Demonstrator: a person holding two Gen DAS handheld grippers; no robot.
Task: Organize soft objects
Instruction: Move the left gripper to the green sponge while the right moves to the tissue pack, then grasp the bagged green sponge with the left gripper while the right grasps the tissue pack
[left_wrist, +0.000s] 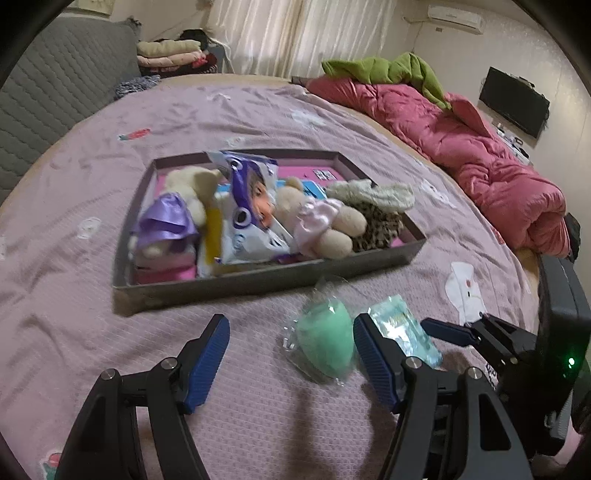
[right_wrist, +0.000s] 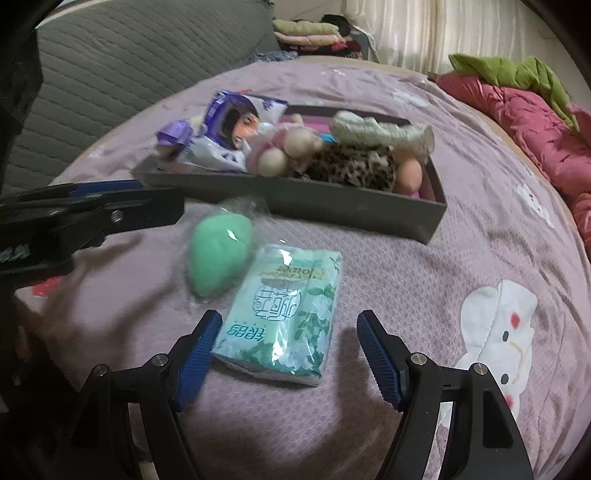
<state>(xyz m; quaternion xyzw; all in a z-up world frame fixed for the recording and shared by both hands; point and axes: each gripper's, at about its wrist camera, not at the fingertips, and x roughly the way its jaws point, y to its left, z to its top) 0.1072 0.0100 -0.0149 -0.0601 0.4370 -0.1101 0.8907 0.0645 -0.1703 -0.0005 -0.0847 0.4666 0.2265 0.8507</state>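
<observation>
Two hand-held grippers with black arms and blue ribbed pads hover over a bed covered by a mauve bedspread (right_wrist: 424, 280). Both sets of jaws stand wide apart, and neither holds anything.

From the left wrist view, the left gripper (left_wrist: 290, 354) points down at a mint-green sponge (left_wrist: 325, 341) sealed in clear plastic wrap. The sponge lies on the bedspread between the two pads, nearer the right-hand pad; whether it touches that pad is unclear. From the right wrist view, the right gripper (right_wrist: 290, 354) points down at a pale green tissue pack (right_wrist: 284, 317) printed with leaves. The pack lies flat between the pads, its near left corner just beside the left-hand pad. Sponge and tissue pack lie side by side, the sponge to the left, both just in front of a shallow dark tray (left_wrist: 229, 286).

That tray sits in the middle of the bed and is full of soft things: a cream plush toy in a purple satin dress (left_wrist: 166, 221), a white plastic pack printed with a cartoon girl (left_wrist: 251, 210), a beige teddy bear in pink (left_wrist: 332, 225), a leopard-print cloth (left_wrist: 380, 227) and a cream knitted piece (left_wrist: 373, 192).

A crumpled pink quilt (left_wrist: 480, 147) with a green blanket (left_wrist: 388, 70) on top lies along the far right edge of the bed.
</observation>
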